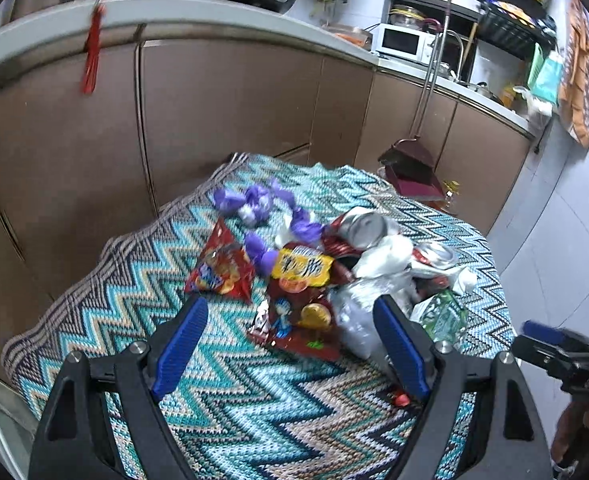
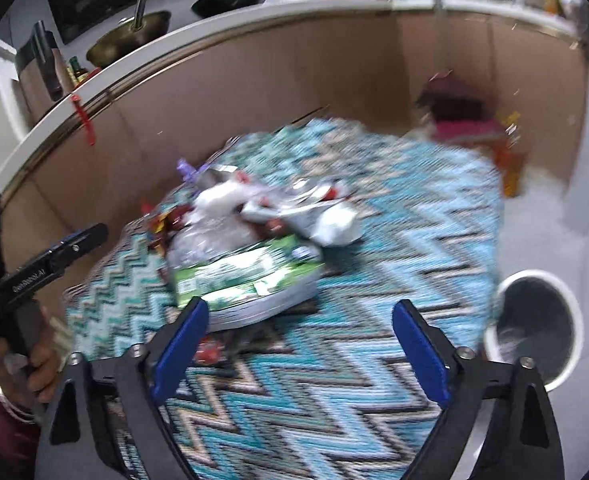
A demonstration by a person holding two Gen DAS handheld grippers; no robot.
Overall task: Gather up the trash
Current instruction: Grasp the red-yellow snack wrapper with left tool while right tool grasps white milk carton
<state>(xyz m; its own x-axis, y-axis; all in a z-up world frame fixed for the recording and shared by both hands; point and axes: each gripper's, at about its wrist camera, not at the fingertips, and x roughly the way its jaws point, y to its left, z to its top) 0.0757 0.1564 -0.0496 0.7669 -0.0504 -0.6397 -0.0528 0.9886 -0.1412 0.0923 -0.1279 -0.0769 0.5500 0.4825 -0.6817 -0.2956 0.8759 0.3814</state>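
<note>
Cabinets: brown kitchen cabinet doors (image 1: 222, 112) run behind the scene, under a counter that carries pans and a microwave (image 1: 400, 42).
Rug: a zigzag teal rug (image 1: 254, 408) lies on the floor and carries all the litter.
Left of pile: crumpled purple wrappers (image 1: 250, 202) lie towards the cabinets, with a red snack bag (image 1: 220, 268) nearer the camera.
Middle of pile: a yellow-labelled packet (image 1: 303, 266) lies on a larger red packet (image 1: 294, 320).
Right of pile: a crushed can (image 1: 364, 226), white plastic (image 1: 386, 254) and a green-printed bottle (image 2: 246, 276) lie heaped together.
Left gripper (image 1: 290, 312): released, jaws wide and empty, poised over the red packet with the pads apart from it.
Right gripper (image 2: 300, 312): released and holding nothing; its left pad is just beside the green bottle, though blur hides whether it touches.
Bin: a white-rimmed bin (image 2: 570, 304) stands on the floor just off the rug's right edge, apart from the pile.
Step in hand: judged to be the reach towards the pile, with nothing picked up yet.
Next move: probably lower one gripper round a single piece, likely the bottle or the red packet, clench, then carry it right to the bin; loose wrappers may slip from a wide grasp.
</note>
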